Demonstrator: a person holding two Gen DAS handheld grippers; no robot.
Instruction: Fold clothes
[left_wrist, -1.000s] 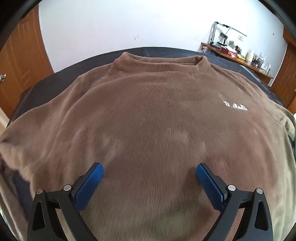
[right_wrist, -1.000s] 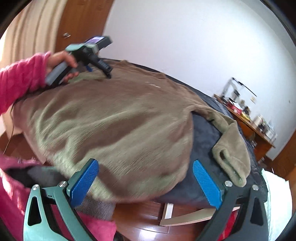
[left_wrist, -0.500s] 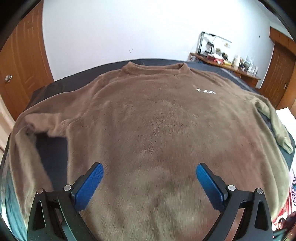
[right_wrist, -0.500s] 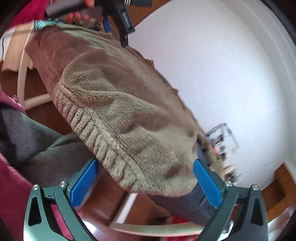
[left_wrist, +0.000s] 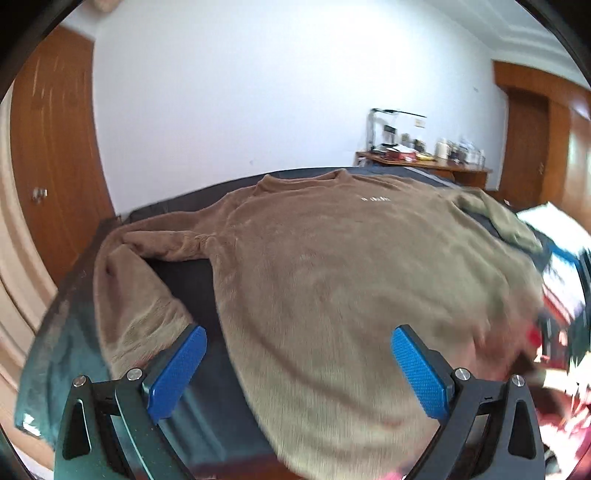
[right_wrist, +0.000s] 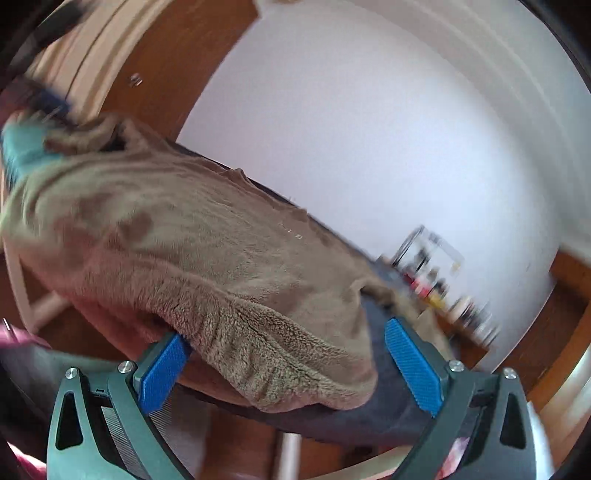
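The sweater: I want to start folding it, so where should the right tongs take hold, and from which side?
Grip the ribbed hem at the sweater corner, coming in from the near table edge. That corner droops over the edge between the open right tongs, so probably one pad can slip beneath.

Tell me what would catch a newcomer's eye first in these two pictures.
A big fuzzy brown sweater spread front-up over a dark bed, collar toward the white wall, one sleeve bent down the near left side. The open left tongs frame its hem. In the right wrist view, the open right tongs sit at the ribbed hem corner.
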